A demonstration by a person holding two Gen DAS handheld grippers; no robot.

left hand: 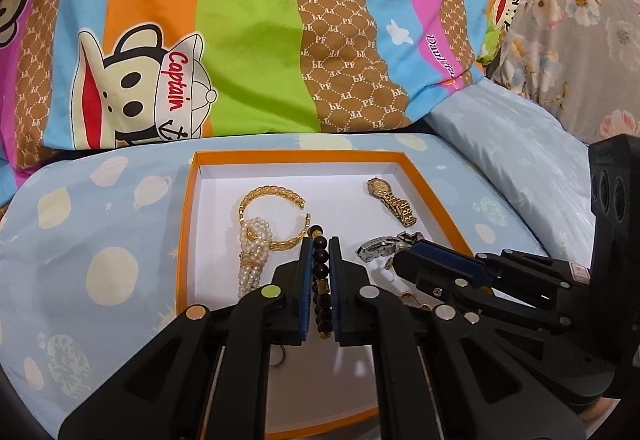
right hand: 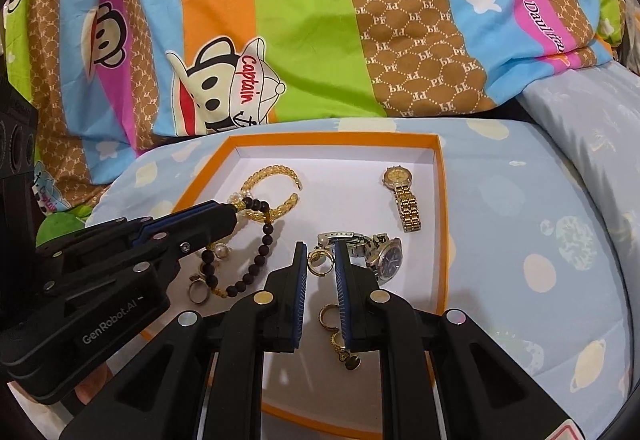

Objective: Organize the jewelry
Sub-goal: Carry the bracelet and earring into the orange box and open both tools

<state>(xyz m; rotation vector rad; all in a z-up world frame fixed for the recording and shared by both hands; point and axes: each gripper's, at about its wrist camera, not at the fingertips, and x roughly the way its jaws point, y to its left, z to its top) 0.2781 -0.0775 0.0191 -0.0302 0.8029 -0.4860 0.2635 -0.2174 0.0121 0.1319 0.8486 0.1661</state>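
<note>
Evidently sorting, the left gripper [left hand: 320, 240] has its jaws clamped on the black bead bracelet [right hand: 256, 264] to draw it off the tangled gold bangle [left hand: 272, 216], while the right gripper [right hand: 320, 248] holds its jaws parted around a gold ring [right hand: 320, 260] in the orange tray [right hand: 440, 200].

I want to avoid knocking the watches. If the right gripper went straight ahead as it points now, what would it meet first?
Probably the small gold ring lying between the right gripper fingers, just ahead; the silver watch sits slightly right of that line. Depth is hard to judge.

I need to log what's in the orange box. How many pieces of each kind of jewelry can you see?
Watches: 2, a gold watch and a silver watch
Bracelets: 3, a gold bangle, a black bead bracelet and a pearl bracelet
Rings: 3 or more, one between the right gripper's fingers
Total: 8 or more
</note>
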